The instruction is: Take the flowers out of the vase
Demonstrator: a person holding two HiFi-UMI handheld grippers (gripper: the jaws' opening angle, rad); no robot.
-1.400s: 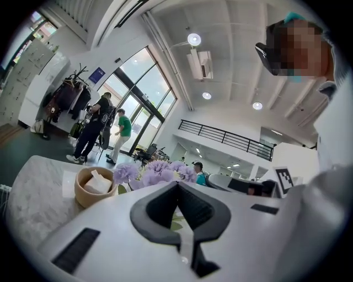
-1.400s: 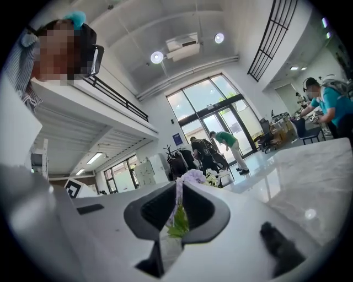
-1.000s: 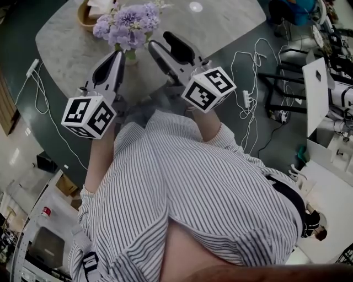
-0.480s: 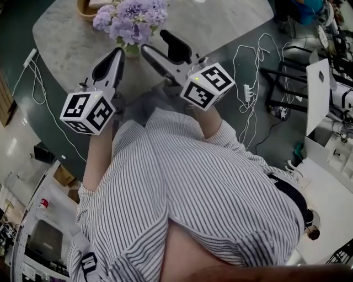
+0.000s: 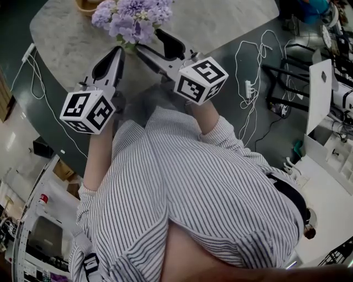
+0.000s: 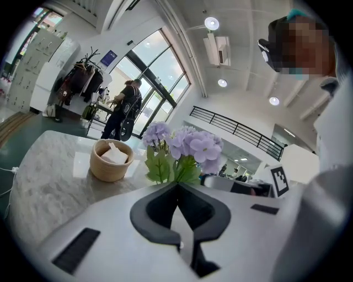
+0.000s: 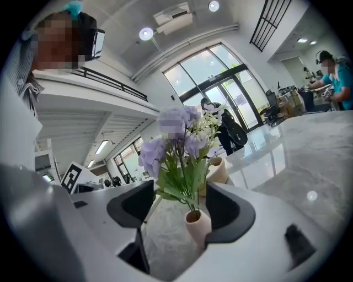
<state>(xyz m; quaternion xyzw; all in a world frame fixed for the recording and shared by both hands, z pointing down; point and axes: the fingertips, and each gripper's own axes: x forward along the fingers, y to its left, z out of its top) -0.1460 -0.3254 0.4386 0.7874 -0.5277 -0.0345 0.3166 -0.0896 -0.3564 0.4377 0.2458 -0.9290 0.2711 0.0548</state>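
My left gripper (image 6: 177, 184) has its jaws clenched on nothing. My right gripper (image 7: 182, 193) has just been opening its jaws; they stand released with the vase (image 7: 197, 226) between them. The flowers (image 7: 182, 137) are still in it on the table (image 5: 220, 22), and a basket (image 6: 111, 161) sits beyond.

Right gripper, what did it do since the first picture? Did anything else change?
The right gripper moved closer to the flowers and its jaws have just been opening; the vase now stands between them, not gripped. Nothing was grabbed or let go. The left gripper stayed shut, and the flowers are still in the vase.
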